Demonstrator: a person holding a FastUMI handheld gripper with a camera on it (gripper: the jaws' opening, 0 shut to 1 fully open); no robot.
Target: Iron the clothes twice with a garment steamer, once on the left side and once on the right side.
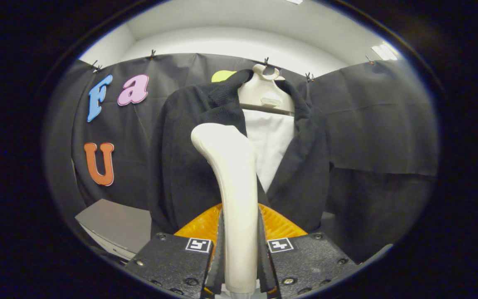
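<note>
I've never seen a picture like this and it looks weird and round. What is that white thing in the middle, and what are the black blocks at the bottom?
The camera rides on a hand-held gripper, a tool with two fingers that a person carries, and its wide lens bends everything round. The black blocks at the bottom are that gripper's body. Its two fingers squeeze the white handle of a garment steamer, which stands up between them. Beyond it a dark jacket hangs on a pale hanger, with a white shirt inside it. The steamer's head sits against the jacket's front, on the side near the grey surface.
</note>
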